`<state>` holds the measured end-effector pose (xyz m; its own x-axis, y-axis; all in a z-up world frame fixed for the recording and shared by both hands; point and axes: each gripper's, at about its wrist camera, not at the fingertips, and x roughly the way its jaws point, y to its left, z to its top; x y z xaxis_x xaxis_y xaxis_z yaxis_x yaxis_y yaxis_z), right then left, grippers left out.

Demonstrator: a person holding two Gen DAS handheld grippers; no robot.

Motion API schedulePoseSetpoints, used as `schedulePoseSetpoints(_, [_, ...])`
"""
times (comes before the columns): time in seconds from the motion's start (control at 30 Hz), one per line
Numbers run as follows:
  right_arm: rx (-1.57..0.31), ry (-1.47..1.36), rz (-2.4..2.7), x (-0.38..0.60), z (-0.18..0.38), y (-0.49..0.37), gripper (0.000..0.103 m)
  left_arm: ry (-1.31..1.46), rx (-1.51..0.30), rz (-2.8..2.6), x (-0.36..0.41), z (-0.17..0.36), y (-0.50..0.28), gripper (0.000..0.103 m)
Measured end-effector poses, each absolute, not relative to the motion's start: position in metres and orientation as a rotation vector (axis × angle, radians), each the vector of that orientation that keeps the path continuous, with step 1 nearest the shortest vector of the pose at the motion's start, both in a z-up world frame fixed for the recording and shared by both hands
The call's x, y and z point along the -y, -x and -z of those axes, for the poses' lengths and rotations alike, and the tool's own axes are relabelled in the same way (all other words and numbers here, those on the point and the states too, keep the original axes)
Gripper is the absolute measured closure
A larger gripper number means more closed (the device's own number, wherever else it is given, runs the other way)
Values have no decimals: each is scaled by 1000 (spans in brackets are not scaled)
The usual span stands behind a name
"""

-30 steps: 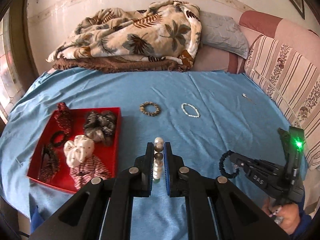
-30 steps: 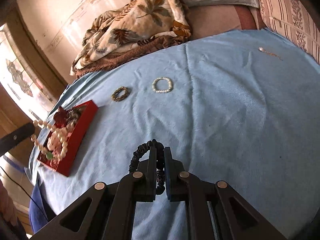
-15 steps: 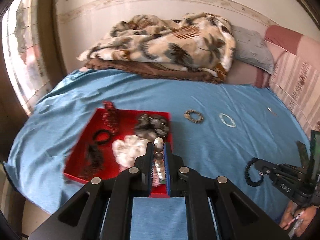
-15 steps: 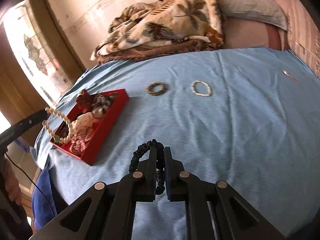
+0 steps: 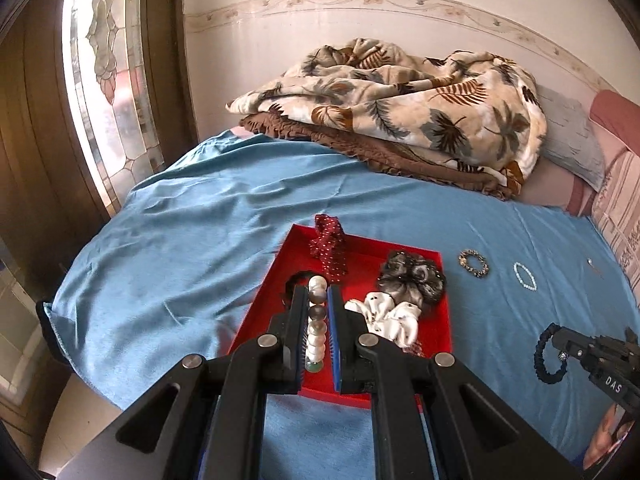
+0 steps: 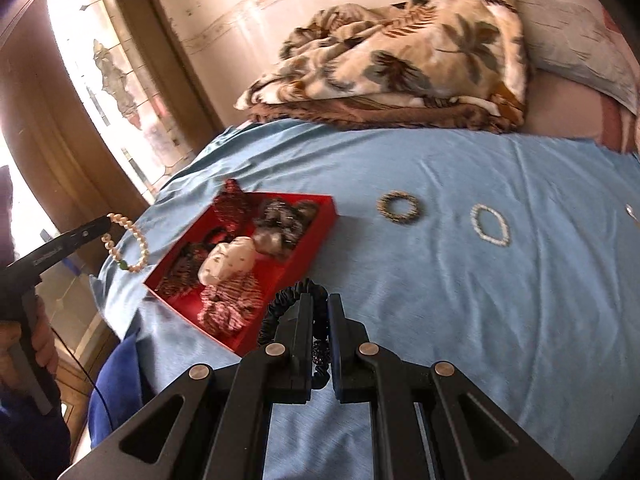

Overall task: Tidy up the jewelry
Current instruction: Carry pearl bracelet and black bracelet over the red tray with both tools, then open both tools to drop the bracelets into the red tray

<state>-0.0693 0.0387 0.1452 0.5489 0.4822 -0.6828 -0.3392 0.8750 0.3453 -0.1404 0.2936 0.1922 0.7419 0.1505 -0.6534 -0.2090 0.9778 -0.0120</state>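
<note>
**Both grippers loaded, tray just ahead**

Now the left gripper [image 5: 319,312] has its jaws nearly shut on a pearl bracelet [image 5: 316,330], pinching one side of the loop so that the beads stack in a line between the pads; in the right wrist view the rest of the loop [image 6: 128,246] hangs free below the fingertips. Directly beyond and beneath those fingertips lies the red tray [image 5: 256,312], already holding fabric scrunchies. The right gripper [image 6: 319,320] is likewise clamped almost closed, on a dark braided hair tie [image 6: 286,304] that arches out to the left of its fingers, with the tray's near corner [image 6: 236,346] just beside it.

Judged by looks, the bracelet is light but hard and smooth: round beads can roll out from flat pads, and its stringing may be delicate, so a grip across two or three beads is safest. The hair tie seems soft, springy and forgiving; any point on the band will do.

Well ahead of both grippers, on the blue sheet [image 6: 480,320], a bronze beaded bracelet [image 6: 399,208] and a white beaded bracelet [image 6: 490,225] lie apart from each other.
</note>
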Motion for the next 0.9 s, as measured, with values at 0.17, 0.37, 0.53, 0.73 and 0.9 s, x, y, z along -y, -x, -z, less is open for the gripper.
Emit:
schedulePoseSetpoints(0.17, [-878, -178, -529, -58, -144, 63, 95, 156, -733, -144, -298, -184, 131, 94])
schedulePoseSetpoints(0.37, [-907, -165, -546, -77, -136, 54, 95, 221, -777, -38, -286, -159, 117, 94])
schedulePoseSetpoints(0.53, [-917, -144, -556, -89, -135, 47, 95, 247, -836, -10, -281, -130, 105, 94])
schedulePoseSetpoints(0.73, [-922, -120, -580, -115, -139, 24, 95, 222, -880, -66, -288, -103, 103, 94])
schedulePoseSetpoints(0.9, [-933, -94, -609, -154, -137, -9, 95, 220, -881, -100, -300, -92, 103, 94])
